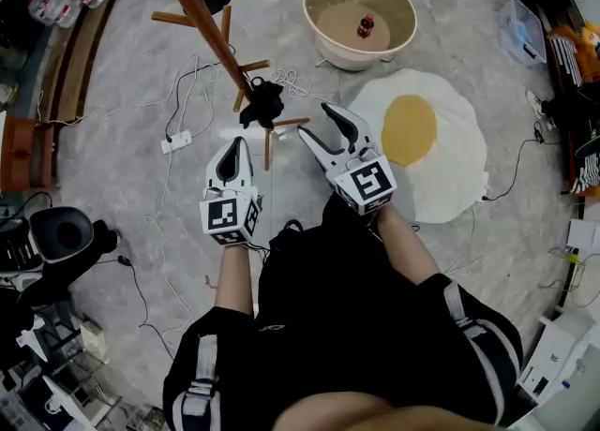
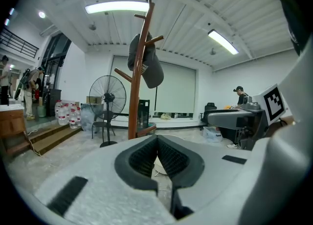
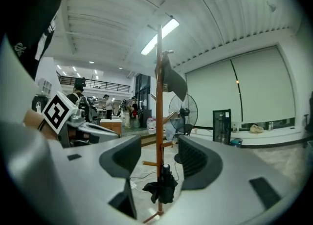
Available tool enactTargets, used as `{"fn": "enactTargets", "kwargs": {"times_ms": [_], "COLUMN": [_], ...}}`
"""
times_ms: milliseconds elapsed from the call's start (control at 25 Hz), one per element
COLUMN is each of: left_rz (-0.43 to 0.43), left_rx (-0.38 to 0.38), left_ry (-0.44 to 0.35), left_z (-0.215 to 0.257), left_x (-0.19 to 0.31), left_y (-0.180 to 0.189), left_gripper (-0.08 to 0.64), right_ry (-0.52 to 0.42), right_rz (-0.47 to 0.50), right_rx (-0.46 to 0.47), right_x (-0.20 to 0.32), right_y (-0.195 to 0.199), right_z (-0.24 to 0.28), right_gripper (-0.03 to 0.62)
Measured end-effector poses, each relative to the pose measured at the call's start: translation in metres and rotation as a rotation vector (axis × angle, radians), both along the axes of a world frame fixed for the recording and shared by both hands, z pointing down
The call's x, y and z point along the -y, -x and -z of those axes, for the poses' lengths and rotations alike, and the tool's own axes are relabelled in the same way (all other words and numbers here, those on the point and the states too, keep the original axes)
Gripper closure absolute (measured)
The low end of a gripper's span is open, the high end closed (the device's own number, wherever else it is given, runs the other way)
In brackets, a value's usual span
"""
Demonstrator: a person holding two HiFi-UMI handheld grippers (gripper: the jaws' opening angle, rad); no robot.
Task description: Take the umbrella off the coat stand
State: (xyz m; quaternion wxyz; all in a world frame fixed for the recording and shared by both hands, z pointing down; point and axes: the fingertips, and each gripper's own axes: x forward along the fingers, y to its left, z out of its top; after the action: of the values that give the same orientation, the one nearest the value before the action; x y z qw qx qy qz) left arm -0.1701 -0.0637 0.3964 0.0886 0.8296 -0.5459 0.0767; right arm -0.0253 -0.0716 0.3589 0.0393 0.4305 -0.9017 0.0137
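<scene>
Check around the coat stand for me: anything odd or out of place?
Loose cables and a power strip sprawl across the floor by the coat stand, a possible snag risk. The umbrella hangs low on the stand, with nothing visibly damaged.

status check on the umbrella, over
Left claw shut, empty; right claw open, empty. Black umbrella hangs low on the coat stand, untouched, dead ahead of right claw. Wooden peg juts close beside it.

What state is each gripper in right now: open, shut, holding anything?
Left gripper: shut, holding nothing.
Right gripper: open, holding nothing; the umbrella is on the coat stand ahead of it, untouched.
</scene>
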Motion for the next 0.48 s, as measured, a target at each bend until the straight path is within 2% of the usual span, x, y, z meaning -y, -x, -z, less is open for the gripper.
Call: {"fn": "enactTargets", "kwargs": {"times_ms": [160,480], "left_rz": [0.071,0.232], "left_rx": [0.008,0.046], "left_ry": [0.02,0.108], "left_z": [-0.002,-0.023], "left_x": [0.015,0.034], "left_y": [-0.026,-0.039], "left_gripper": [0.56,0.56], "right_ry": [0.024,0.055], "right_rz": [0.094,0.329], "right_rx": [-0.016,-0.063], "right_x": [0.029,0.076], "right_y": [-0.023,-0.027], "right_z": [-0.006,-0.036], "right_gripper": [0.348,0.353]}}
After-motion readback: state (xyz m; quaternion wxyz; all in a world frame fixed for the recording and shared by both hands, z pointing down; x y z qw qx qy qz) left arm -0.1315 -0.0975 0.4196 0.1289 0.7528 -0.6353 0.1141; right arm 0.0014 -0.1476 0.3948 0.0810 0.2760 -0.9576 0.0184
